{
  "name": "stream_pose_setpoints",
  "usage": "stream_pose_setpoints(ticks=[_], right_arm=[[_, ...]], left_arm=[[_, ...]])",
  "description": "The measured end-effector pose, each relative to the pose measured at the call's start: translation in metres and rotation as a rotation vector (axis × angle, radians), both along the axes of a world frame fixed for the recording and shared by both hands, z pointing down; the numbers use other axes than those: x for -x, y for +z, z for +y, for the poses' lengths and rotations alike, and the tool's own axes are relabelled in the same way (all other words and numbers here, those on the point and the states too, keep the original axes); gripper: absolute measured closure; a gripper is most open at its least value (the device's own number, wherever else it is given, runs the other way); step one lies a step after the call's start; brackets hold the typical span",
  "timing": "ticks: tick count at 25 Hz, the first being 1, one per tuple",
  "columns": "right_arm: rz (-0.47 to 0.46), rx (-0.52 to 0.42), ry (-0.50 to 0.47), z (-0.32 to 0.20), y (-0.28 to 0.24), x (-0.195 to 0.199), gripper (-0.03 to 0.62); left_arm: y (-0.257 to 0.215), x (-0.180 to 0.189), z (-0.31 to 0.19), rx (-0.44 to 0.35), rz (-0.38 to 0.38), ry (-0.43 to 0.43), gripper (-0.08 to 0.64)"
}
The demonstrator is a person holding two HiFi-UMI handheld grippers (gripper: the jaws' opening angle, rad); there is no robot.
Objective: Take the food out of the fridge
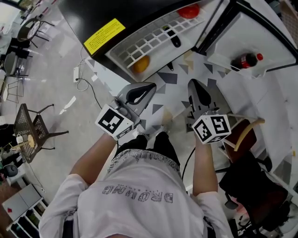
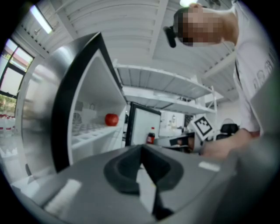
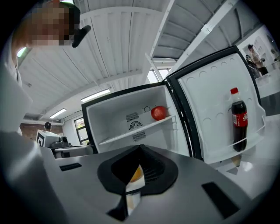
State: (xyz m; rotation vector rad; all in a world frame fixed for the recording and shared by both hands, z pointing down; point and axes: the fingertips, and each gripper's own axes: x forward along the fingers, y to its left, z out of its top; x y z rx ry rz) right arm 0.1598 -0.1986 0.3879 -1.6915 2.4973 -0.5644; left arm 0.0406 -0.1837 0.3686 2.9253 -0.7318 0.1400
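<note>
One glossy red round fruit (image 1: 189, 11) on the fridge's white slatted shelf (image 1: 153, 37), one orange (image 1: 141, 64) lower, one cola bottle (image 1: 245, 60) in the door rack. Left gripper (image 2: 141, 148) and right gripper (image 3: 140, 148): jaws together, empty.

Smooth, glossy white plastic fridge (image 3: 114, 114)

The open metal fridge (image 1: 79, 14) is showing a black outside and a white inside, and a yellow rectangular sticker (image 1: 104, 35) with black print is lying on its top. A red round fruit (image 1: 188, 11) is sitting on the white grid shelf (image 1: 153, 37). An orange round fruit (image 1: 141, 64) is showing below that shelf's front edge. The dark plastic cola bottle (image 1: 245, 60) is carrying a red cap and a red label. The pale floor (image 1: 167, 78) is showing grey triangles. The left gripper (image 1: 152, 86) and the right gripper (image 1: 192, 84) are showing grey bodies, black inner pads, and cubes with black-and-white square markers.
</note>
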Motion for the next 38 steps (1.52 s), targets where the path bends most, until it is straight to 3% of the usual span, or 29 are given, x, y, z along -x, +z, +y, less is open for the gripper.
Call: stream_pose_setpoints(ticks=[15,27,38], right_arm=[[0.031,0.011,-0.057,-0.093,0.07,-0.025,0.591],[0.096,-0.006,-0.078,-0.149,0.113,-0.024,0.588],[0.125,-0.01,-0.081,-0.19,0.147,-0.017,0.501]], left_arm=[[0.055,-0.036,-0.039,0.057,-0.07,-0.094,0.552],[0.094,-0.056,-0.061,0.072,-0.035,-0.132,0.552],[0.11,-0.065,-0.084,0.045,-0.014,-0.142,0.552]])
